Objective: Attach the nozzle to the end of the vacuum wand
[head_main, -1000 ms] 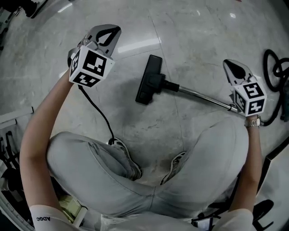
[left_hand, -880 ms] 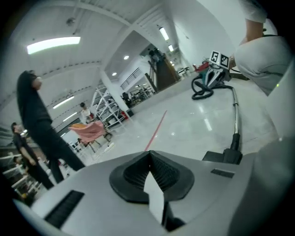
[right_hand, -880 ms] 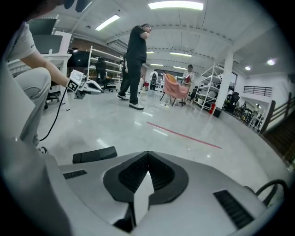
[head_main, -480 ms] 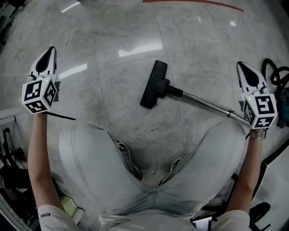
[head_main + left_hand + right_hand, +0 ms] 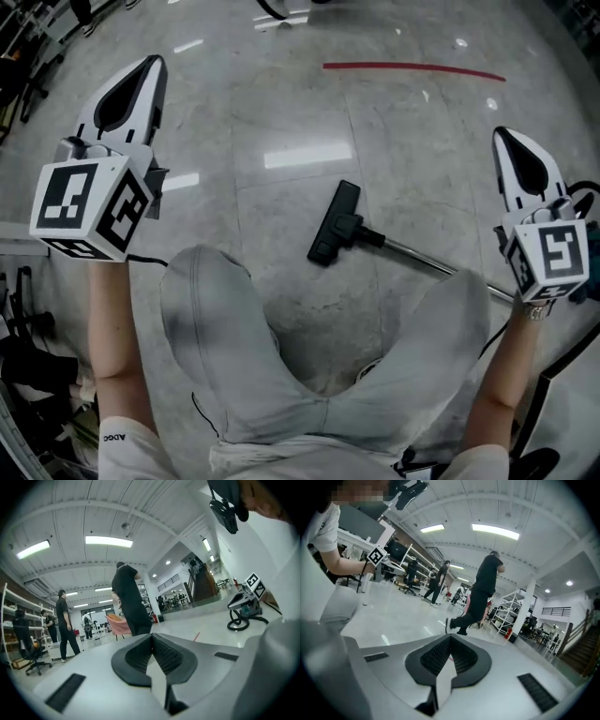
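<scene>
The nozzle [image 5: 335,222] lies on the floor [image 5: 281,112], seated on the wand [image 5: 422,258], which runs off right. The left gripper [image 5: 150,67] and right gripper [image 5: 502,136] are held high at either side, fingers pressed together on nothing, likely because the joining looks finished.

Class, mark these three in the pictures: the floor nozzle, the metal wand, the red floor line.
floor nozzle [image 5: 334,223]: head view, middle of its black head.
metal wand [image 5: 419,257]: head view, bare shiny tube.
red floor line [image 5: 412,67]: head view, midway along the stripe.
</scene>
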A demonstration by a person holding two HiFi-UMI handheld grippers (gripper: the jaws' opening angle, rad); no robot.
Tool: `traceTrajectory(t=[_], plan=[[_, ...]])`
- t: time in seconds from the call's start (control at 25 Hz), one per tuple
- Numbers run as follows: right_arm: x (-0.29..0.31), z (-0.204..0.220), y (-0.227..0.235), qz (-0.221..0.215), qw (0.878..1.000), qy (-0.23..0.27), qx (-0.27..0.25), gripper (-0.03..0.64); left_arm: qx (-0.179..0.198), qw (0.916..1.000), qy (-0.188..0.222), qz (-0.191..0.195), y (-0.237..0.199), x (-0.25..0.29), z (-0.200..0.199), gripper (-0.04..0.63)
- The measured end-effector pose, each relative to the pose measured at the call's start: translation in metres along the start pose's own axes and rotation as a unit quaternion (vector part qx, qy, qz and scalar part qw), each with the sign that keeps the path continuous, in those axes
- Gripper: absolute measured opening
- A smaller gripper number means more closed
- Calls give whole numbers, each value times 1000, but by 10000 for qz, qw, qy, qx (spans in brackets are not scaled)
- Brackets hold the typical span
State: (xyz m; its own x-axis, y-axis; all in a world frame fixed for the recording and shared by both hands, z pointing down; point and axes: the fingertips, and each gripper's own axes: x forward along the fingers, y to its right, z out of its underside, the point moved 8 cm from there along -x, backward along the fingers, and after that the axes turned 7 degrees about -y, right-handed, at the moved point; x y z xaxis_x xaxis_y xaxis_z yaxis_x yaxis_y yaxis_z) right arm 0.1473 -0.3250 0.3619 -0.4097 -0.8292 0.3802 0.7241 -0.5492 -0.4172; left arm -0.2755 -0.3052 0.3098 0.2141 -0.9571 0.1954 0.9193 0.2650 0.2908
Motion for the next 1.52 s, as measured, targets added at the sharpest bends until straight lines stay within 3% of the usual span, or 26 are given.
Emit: traceTrajectory(t=[0.08,0.2,0.32,0.48,0.6,0.72,0.8,0.88,1.08,1.28,1.52], plan=[[1,-16,1,30,9998,174,121,3,-54,9997,233,-88,17,9,-20,9],[0,-35,2,64,9974,517,490,3,-648,9963,554,-113,44,28,-37,10],[5,-43,-4,153,9883,925,1204,5,-1129,9904,801,61,81,50,-43,10],[32,-17,-34,182,9862,543,1554,4,-431,9976,429,336,148,78,-14,10],[42,18,-63,134,9874,227,1561,3,-257,9981,-22,554,182,86,31,10],[40,52,-80,193,9793,252,1998,3,-747,9926,-183,939,191,86,66,10],[38,68,-85,187,9715,229,2351,3,-1374,9849,-166,1039,192,89,74,9],[33,74,-90,224,9687,127,2470,3,-1642,9791,-128,1189,197,88,71,11],[20,79,-85,544,9715,-34,2306,3,-1114,9839,-106,1396,221,93,68,11],[4,90,-79,570,9575,-83,2828,3,-1171,9831,-124,1398,228,96,71,9],[-1,94,-67,903,9558,51,2797,3,-1194,9822,-208,1438,238,101,71,10]])
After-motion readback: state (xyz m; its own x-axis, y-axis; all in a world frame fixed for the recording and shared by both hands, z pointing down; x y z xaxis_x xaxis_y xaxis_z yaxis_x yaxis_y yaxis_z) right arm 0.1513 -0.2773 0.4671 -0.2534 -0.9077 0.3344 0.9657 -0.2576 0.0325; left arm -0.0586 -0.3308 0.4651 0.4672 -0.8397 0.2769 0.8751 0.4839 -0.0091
